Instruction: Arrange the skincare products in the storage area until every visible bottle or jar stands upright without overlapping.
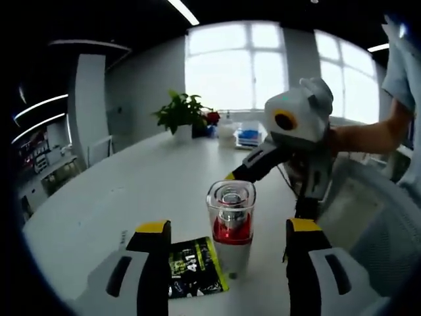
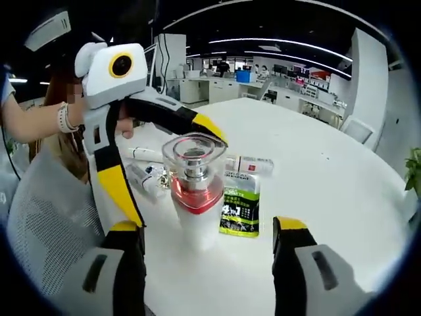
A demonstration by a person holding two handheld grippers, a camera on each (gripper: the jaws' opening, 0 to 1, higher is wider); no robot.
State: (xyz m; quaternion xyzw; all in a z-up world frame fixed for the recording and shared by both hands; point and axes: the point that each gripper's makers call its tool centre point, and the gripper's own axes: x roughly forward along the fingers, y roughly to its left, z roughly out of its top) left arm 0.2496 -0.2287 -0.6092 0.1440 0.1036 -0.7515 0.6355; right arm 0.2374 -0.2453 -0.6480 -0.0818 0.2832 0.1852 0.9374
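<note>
Holding both pairs of jaws wide apart and gripping nothing, we have the left gripper and right gripper facing each other across the upright bottle, which stands on the white table between them. Just beside it lie a green sachet and, farther off, flat tubes. Reaching for those, we should swing wide so the bottle isn't tipped.

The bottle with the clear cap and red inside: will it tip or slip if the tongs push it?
The bottle stands tall on a narrow base, so a high push would probably tip it. Its glossy clear cap looks slippery and perhaps fragile.
</note>
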